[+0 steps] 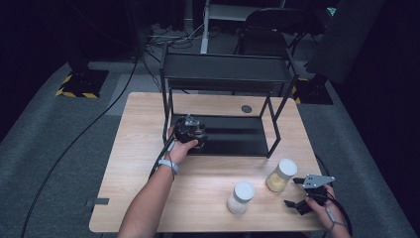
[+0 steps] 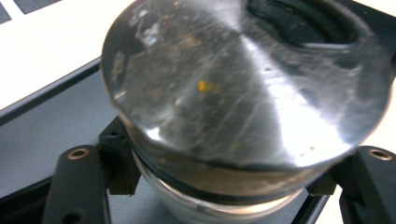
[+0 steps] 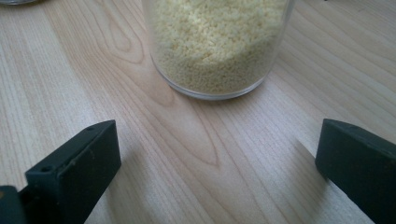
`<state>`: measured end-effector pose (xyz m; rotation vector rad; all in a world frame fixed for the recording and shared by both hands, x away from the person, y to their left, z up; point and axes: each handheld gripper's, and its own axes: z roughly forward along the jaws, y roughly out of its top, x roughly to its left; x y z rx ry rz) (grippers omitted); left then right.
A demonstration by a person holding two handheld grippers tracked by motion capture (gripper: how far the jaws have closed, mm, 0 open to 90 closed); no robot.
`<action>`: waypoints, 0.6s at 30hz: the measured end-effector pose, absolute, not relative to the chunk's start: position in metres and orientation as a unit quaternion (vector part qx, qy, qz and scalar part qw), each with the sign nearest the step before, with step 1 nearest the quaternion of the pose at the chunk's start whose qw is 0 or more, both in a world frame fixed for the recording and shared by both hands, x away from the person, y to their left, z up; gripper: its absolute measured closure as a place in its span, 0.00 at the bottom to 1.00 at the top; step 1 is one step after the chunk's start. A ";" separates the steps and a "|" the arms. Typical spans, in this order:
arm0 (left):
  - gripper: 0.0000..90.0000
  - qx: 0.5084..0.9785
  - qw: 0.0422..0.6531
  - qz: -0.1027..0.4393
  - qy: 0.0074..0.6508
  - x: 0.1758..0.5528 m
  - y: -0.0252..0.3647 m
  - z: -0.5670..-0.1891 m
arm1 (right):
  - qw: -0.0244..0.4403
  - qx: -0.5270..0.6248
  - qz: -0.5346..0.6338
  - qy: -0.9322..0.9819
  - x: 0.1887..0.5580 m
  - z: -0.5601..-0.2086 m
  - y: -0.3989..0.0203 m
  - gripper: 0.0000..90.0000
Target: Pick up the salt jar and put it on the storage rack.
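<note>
My left claw covers most of the jar on the rack's lower shelf in the high view. In the left gripper view the jar's steel lid is blurred and hides its body. In the right gripper view the grain jar is cut off at the top edge.

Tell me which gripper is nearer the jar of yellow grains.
Right. The right gripper sits just beside the jar of yellow grains, jaws open toward it. The left gripper is far off at the rack, shut on a metal-lidded jar.
</note>
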<state>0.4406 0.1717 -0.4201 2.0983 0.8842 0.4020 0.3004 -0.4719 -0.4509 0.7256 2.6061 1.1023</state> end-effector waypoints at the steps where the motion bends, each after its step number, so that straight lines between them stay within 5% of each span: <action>1: 0.31 0.831 0.400 0.164 0.349 0.439 0.170 -0.419 | 0.110 0.247 0.375 0.887 0.300 -0.451 -0.472 0.00; 2: 0.19 0.829 0.402 0.162 0.354 0.439 0.170 -0.417 | 0.110 0.247 0.375 0.887 0.300 -0.451 -0.472 0.00; 6: 0.13 0.823 0.409 0.162 0.359 0.433 0.172 -0.410 | 0.110 0.247 0.375 0.887 0.300 -0.451 -0.472 0.00; 18: 0.11 0.820 0.408 0.197 0.349 0.389 0.182 -0.380 | 0.110 0.247 0.375 0.887 0.300 -0.451 -0.472 0.00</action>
